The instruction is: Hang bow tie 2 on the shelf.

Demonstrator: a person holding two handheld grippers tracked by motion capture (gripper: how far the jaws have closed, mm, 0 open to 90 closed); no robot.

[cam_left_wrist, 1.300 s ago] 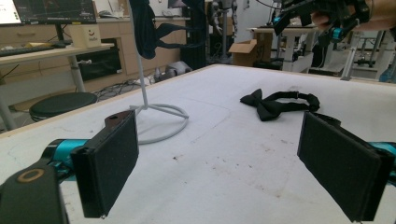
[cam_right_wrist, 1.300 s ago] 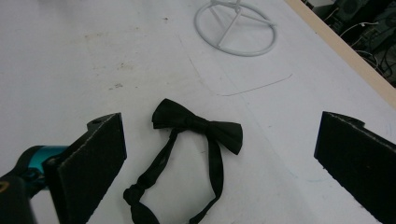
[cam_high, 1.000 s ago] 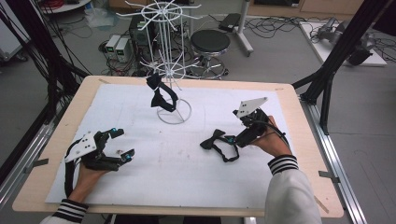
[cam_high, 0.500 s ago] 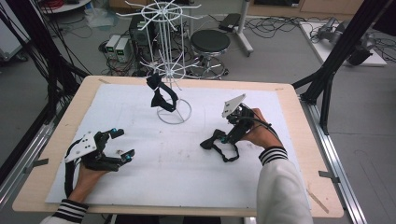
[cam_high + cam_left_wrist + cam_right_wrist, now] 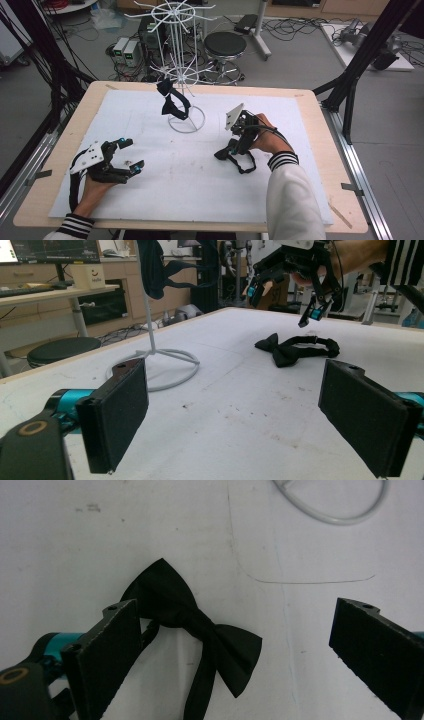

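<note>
Right gripper (image 5: 231,150): jaws wide, just eased slightly narrower, nothing pressed between the pads; poised directly above the black bow tie (image 5: 192,617), which lies flat on the white table cover (image 5: 200,180), the bow itself between the jaws in the right gripper view and apart from both pads.

Bow tie on table: at about 4 o'clock from the ring base of the white wire display stand (image 5: 186,120), well apart from it; its strap loops back toward the person's right hand.

Second black bow tie (image 5: 172,102): already hung on the stand, draped against the pole above the base.

Left gripper (image 5: 131,156): jaws wide, holding nothing, resting low over the cover at about 7 o'clock from the stand, well apart from both ties.

Progress, as judged: one tie hung, one still lying loose. Remaining: close on the loose tie, lift it, carry it toward 10 o'clock, hook it on a free stand arm.
</note>
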